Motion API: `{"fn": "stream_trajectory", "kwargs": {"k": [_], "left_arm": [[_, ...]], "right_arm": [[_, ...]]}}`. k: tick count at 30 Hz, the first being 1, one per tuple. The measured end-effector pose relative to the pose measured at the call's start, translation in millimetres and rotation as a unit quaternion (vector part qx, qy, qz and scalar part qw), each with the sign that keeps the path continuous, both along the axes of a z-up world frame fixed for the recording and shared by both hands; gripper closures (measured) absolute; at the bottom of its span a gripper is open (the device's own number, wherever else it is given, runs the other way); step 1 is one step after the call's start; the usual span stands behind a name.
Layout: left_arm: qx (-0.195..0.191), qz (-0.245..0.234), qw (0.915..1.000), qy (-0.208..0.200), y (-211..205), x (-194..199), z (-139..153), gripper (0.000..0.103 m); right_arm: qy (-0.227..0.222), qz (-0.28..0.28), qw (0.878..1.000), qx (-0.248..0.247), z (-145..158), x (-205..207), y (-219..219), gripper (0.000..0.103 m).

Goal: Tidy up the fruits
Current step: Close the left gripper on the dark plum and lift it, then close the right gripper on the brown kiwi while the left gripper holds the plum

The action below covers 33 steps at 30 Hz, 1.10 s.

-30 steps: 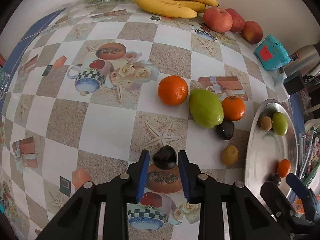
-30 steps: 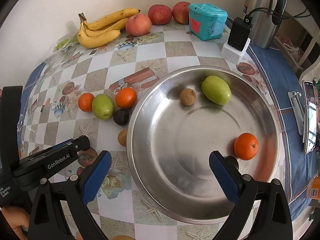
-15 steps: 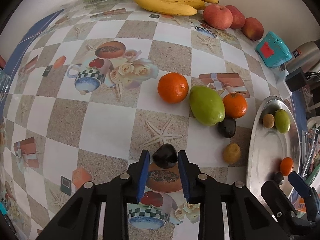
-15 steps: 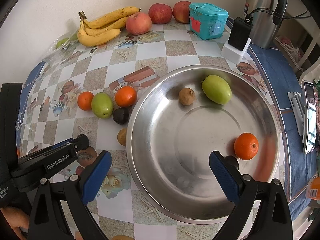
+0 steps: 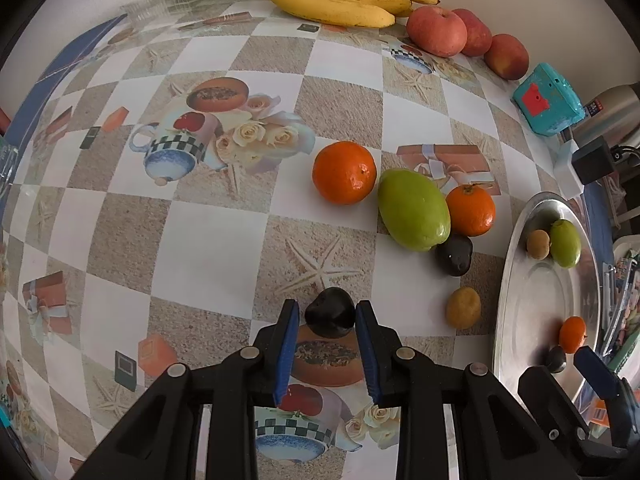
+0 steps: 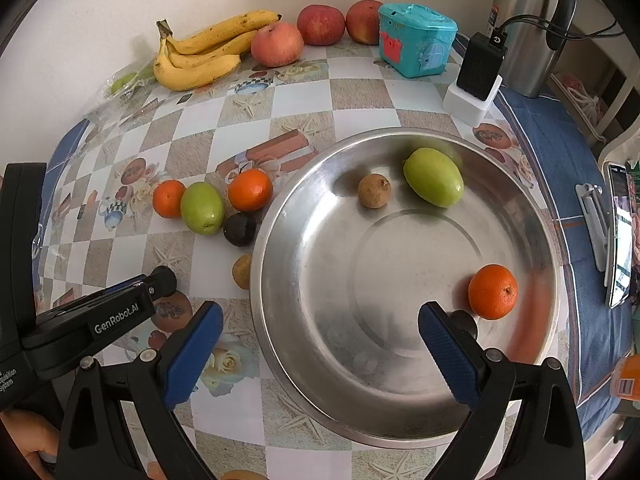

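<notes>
Dark fruit (image 5: 330, 317) sits clamped in the "GenRobot.AI"-marked left gripper (image 5: 328, 320); right gripper (image 6: 320, 334) jaws gape over bowl (image 6: 280, 216)

kettle (image 6: 532, 20) top cut off, phone (image 6: 620, 236) blurred

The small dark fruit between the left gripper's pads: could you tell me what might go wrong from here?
1. The left gripper holds the dark fruit only at its pad tips, and the fruit is rounded, so it could slip out when lifted.
2. A hard squeeze might bruise it.
3. The right gripper hangs open over the steel bowl, so bringing the fruit across could knock the two grippers together.
</notes>
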<state>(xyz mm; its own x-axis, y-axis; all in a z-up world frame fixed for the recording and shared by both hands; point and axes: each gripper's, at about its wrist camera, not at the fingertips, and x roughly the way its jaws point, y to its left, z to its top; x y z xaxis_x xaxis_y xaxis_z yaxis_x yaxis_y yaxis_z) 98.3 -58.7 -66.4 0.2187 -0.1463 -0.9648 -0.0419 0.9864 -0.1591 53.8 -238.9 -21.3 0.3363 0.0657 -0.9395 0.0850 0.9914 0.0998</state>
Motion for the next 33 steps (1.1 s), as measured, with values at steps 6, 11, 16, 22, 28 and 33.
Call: {"fn": "stream_trajectory", "kwargs": {"k": [6, 11, 16, 22, 28, 33], "left_arm": [[-0.008, -0.003, 0.9999, -0.011, -2, 1, 6, 0.076], [-0.013, 0.006, 0.9997, -0.021, 2, 2, 13, 0.076], [-0.019, 0.013, 0.9993, -0.029, 7, 1, 20, 0.076], [-0.025, 0.024, 0.9985, -0.043, 18, 3, 30, 0.077], [-0.034, 0.037, 0.9972, -0.055, 31, 4, 40, 0.076], [-0.030, 0.037, 0.9971, -0.060, 37, 4, 44, 0.076]], "right_arm": [[0.002, 0.000, 1.000, -0.003, -1, 0, 1, 0.005], [-0.003, -0.008, 1.000, -0.004, -1, 0, 0, 0.005], [-0.018, -0.012, 1.000, 0.002, 2, 1, -2, 0.005], [-0.043, -0.002, 0.999, -0.001, 6, 5, 2, 0.005], [-0.066, 0.021, 0.997, -0.024, 10, 12, 13, 0.019], [-0.077, 0.056, 0.995, -0.036, 13, 14, 31, 0.032]]}}
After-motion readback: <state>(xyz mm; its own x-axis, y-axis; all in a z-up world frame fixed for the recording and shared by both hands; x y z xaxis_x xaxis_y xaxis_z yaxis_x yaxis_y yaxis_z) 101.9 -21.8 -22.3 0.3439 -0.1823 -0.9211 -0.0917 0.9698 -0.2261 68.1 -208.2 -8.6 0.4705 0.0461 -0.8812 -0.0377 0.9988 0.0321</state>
